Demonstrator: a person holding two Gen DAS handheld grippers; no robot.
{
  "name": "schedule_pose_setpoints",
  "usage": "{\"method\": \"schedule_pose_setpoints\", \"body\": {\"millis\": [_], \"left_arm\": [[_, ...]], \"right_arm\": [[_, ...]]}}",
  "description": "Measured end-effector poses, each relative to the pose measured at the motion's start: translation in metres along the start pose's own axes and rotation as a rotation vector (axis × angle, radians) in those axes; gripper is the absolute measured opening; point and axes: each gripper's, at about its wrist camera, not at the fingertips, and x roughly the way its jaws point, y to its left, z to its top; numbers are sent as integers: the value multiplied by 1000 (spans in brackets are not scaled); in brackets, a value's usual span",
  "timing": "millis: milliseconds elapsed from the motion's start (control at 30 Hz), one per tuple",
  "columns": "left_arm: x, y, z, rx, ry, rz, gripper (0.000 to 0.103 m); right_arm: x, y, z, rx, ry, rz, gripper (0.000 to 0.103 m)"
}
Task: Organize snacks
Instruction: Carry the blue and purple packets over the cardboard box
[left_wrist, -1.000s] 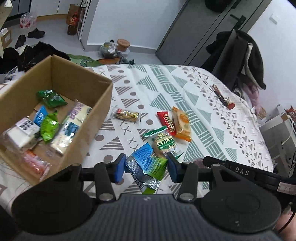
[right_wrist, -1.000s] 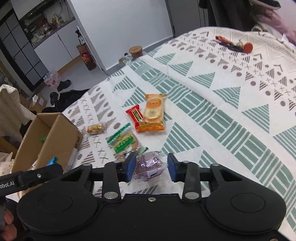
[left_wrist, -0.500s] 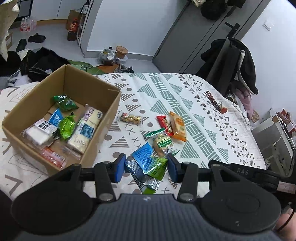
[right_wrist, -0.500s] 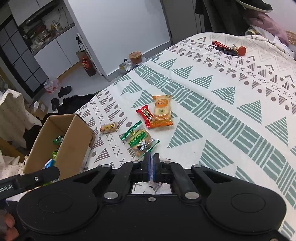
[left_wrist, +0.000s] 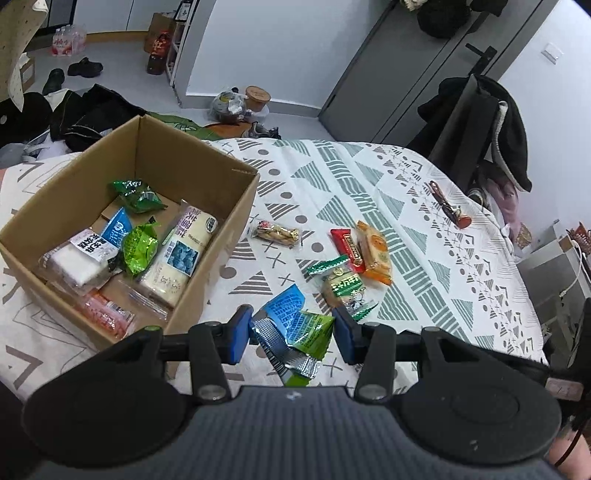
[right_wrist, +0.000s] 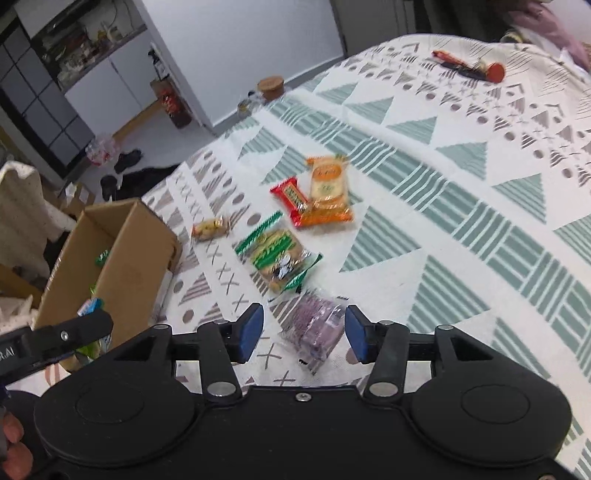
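In the left wrist view my left gripper (left_wrist: 291, 332) is shut on a bundle of snack packets (left_wrist: 295, 325), blue, green and silver, and holds it above the patterned cloth (left_wrist: 424, 266) just right of the cardboard box (left_wrist: 221, 236). Several snacks lie in the box. On the cloth sit a gold candy (left_wrist: 277, 233), a red bar (left_wrist: 347, 246), an orange packet (left_wrist: 373, 251) and a green cracker packet (left_wrist: 343, 286). My right gripper (right_wrist: 304, 332) is open above a purple packet (right_wrist: 317, 328) that lies on the cloth between its pads, touching neither.
A red-handled tool (left_wrist: 448, 208) lies near the far right edge of the table. A chair draped with a black coat (left_wrist: 480, 125) stands behind it. Clothes, shoes and jars litter the floor beyond the box. The left tool's body (right_wrist: 55, 336) shows beside the box (right_wrist: 122, 266).
My left gripper rose and drew back with its packets, so the box looks smaller. The right gripper went from open to shut and is open again, with the purple packet on the cloth.
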Motion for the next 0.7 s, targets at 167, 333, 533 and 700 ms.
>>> {"method": "schedule_pose_setpoints", "body": {"millis": [167,333,533,700], "left_arm": [[11,0,1,-7,5,1,47],[23,0,4,-11,17,-3,47],[30,4,6,-21,35,-12,47],[32,6,6,-27,44,-26,47]], "right_arm": [[21,6,1,-15,35,-28,57],[39,12,2,-41,50,-61,72],[62,17,0,-80,82,-120,66],[65,18,1,-122,80,-194,34]]}}
